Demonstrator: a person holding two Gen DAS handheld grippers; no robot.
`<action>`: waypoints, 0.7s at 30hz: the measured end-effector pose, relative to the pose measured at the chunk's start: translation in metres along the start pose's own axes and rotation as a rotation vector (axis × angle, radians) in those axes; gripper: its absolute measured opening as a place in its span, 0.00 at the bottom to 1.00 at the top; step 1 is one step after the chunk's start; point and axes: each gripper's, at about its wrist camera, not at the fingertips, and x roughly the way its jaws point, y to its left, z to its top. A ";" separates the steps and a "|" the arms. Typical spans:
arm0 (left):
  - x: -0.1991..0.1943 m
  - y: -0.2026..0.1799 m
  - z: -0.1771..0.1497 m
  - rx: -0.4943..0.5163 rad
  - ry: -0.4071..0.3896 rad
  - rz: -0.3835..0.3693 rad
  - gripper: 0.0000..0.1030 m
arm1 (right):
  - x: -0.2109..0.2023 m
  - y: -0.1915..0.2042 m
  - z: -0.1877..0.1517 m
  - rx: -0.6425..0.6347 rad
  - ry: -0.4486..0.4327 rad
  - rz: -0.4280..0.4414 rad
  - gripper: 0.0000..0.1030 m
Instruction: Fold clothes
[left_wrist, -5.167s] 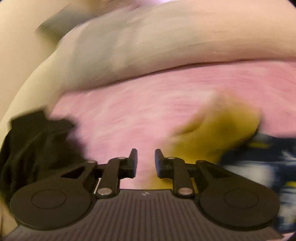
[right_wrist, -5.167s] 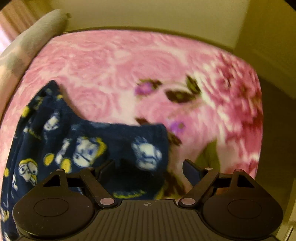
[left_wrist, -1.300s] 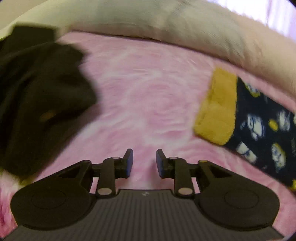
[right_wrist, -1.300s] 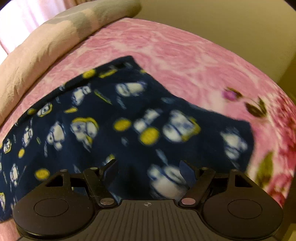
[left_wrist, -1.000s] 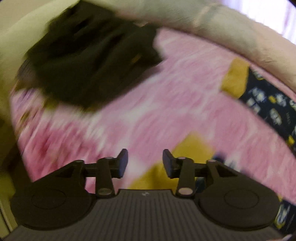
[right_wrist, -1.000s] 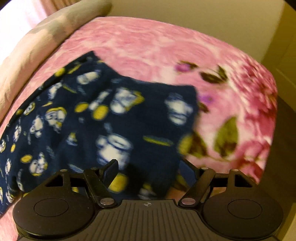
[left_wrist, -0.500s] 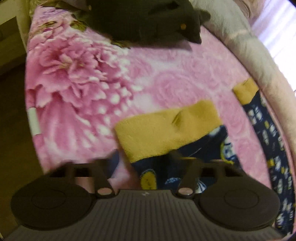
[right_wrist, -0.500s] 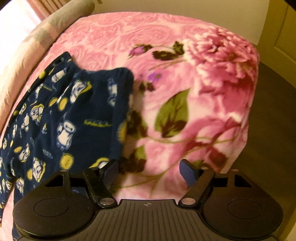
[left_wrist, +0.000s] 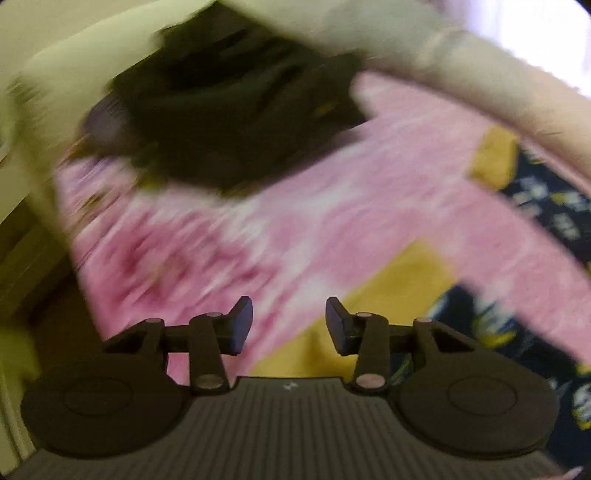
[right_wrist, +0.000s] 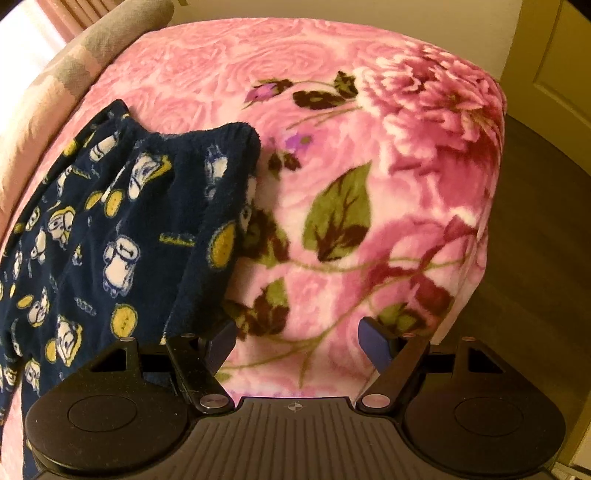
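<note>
While left claw (left_wrist: 289, 325) opens empty above yellow cuff (left_wrist: 402, 291), right claw (right_wrist: 297, 341) wide, beside navy pyjamas (right_wrist: 110, 236)

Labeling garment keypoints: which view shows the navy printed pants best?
Right wrist: the navy printed pants are sharp there, waistband end and print clear. Left wrist is motion-blurred, showing only the yellow cuffs and patches of navy.

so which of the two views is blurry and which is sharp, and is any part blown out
Left wrist view: heavy motion smear over the pink floral blanket and the black garment, only the left tongs crisp, with a blown-out window glow at top right. Right wrist view: sharp, the navy cartoon-print pajama pants clearly readable, blown out only at the upper left corner; fisheye bending in both.
</note>
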 end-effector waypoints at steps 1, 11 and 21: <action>0.006 -0.008 0.010 0.002 0.012 -0.051 0.48 | 0.001 0.004 -0.001 0.001 0.001 -0.003 0.74; 0.098 -0.082 0.034 0.156 0.149 -0.163 0.11 | 0.009 0.026 -0.007 0.024 -0.027 -0.045 0.74; 0.112 -0.103 0.036 0.291 -0.010 0.079 0.44 | 0.001 0.014 0.008 0.060 -0.110 -0.021 0.74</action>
